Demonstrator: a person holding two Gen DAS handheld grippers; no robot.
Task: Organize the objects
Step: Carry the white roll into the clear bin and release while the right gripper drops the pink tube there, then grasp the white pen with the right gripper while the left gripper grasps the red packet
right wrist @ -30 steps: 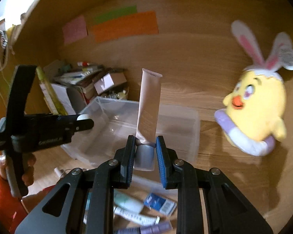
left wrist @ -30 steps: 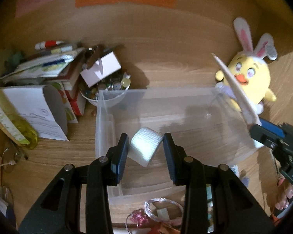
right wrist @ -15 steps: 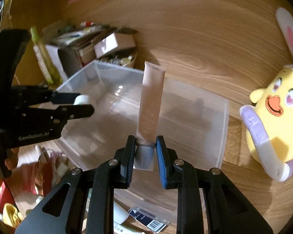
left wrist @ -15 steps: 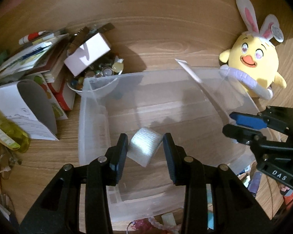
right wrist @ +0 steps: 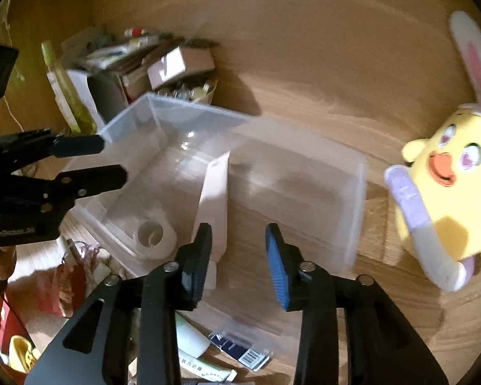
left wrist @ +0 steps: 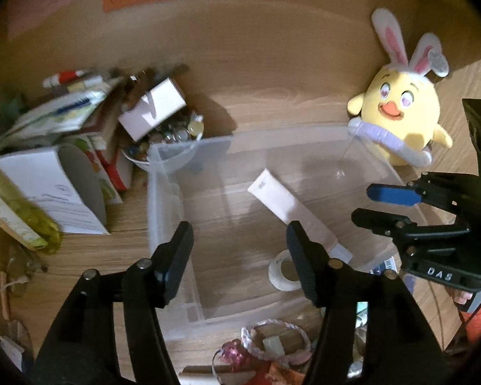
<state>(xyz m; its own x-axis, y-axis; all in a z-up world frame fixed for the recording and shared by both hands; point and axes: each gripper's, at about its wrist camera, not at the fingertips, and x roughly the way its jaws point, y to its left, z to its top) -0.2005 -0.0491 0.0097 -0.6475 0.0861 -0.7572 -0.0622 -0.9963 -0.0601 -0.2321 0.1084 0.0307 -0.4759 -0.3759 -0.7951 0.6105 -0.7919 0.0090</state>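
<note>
So both my grippers are spread wide with nothing in them right now. Low in the left wrist frame, my left gripper (left wrist: 240,240) hangs over the near end of the clear plastic bin (left wrist: 163,173), and the white tape roll (left wrist: 283,271) lies flat on the bin floor just beside its right finger. The pink tube (left wrist: 288,207) lies slanted across the bin bottom, cap end near the roll. In the right wrist view my right gripper (right wrist: 239,250) sits above the tube's cap end, jaws well apart. Seems like both things are in the bin because it's the collecting spot. At the bottom of that frame there's more loose stuff in front of the bin, like a white-and-green tube (right wrist: 205,369), probably next. Further back, upper left, a bowl of small bits (left wrist: 176,141) and a stack of boxes and papers (left wrist: 73,118). Plush chick (left wrist: 400,112) sits off at the upper right, just past the bin's corner.
</note>
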